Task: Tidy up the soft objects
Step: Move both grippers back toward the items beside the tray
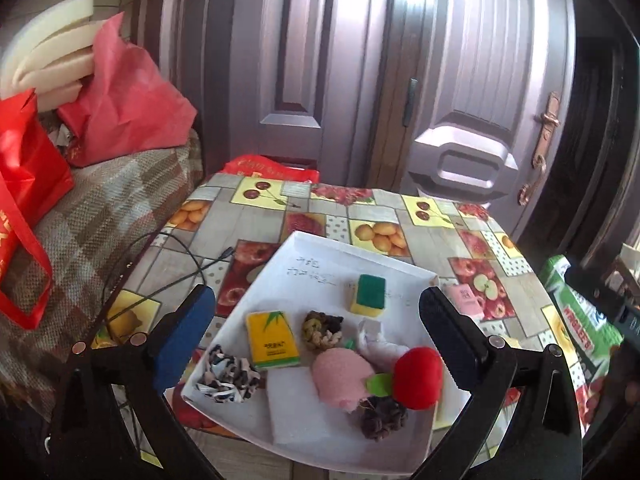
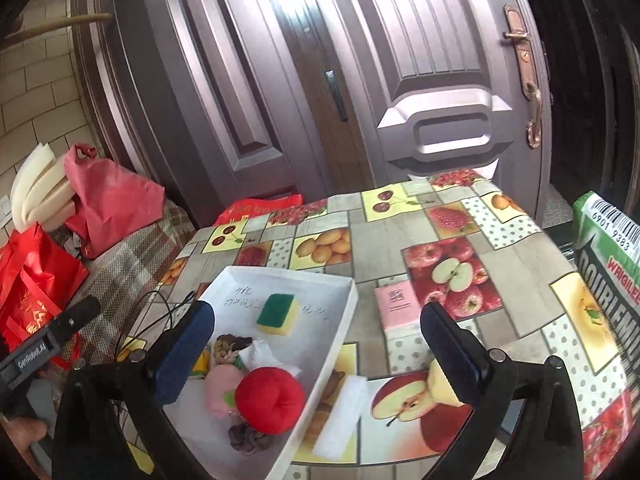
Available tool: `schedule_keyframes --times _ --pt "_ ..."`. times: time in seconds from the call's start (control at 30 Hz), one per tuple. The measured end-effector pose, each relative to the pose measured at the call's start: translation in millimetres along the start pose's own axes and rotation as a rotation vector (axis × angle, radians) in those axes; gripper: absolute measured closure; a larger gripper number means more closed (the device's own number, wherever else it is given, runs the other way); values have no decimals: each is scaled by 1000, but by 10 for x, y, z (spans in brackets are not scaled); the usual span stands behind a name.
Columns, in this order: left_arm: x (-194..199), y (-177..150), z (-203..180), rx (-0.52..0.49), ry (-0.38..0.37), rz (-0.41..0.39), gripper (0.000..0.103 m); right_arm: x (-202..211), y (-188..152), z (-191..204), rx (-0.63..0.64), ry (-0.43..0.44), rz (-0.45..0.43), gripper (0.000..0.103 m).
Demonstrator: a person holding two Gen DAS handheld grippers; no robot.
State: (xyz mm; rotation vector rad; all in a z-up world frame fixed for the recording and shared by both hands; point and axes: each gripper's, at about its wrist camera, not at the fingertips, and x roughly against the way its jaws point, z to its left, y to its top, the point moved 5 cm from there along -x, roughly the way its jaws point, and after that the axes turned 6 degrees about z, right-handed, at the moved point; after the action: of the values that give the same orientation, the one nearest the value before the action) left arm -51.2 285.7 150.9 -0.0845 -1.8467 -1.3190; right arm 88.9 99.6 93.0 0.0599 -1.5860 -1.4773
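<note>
Currently, in the left wrist view, your left gripper has its jaws spread wide with nothing gripped; the blue pads sit apart over the white tray. The tray rests on the fruit-print tablecloth. Inside it: a green-and-yellow sponge towards the far side, a yellow tissue pack left of centre, a braided brown-and-tan scrunchie just beside it, a black-and-white scrunchie near the left corner, a pink plush piece, a red plush apple touching it, a dark brown scrunchie below those, and a white crumpled item behind the apple. A pink tissue pack lies outside the tray, just past its right corner. A black cable runs off the table's left edge.

Next, in the right wrist view, your right gripper is likewise fully spread and holds nothing. Its left pad overlaps the tray; its right pad sits over bare tablecloth. The pink tissue pack lies on the cloth between the pads, right of the tray, untouched. The sponge, the red plush apple, the pink plush piece and the dark brown scrunchie are in the tray. A white foam strip lies just beside the tray's right wall. A green gum box stands at the right edge.
</note>
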Motion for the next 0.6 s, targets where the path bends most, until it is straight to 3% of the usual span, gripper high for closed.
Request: schedule_keyframes --times 0.13,0.3,0.37,0.43,0.6 --pt "-118 -241 -696 -137 -119 77 0 383 315 -435 34 -67 -48 0" --pt "-446 -843 -1270 -229 -180 191 0 423 133 -846 59 -101 -20 0" --pt "-547 -1013 -1442 -280 -184 217 3 391 28 -972 65 -122 0 0" --pt "-635 -1058 -1512 -296 -175 253 15 462 -27 -1102 33 -136 14 0" --pt "-799 -969 -1532 -297 -97 276 17 825 35 -1271 -25 -129 -24 0"
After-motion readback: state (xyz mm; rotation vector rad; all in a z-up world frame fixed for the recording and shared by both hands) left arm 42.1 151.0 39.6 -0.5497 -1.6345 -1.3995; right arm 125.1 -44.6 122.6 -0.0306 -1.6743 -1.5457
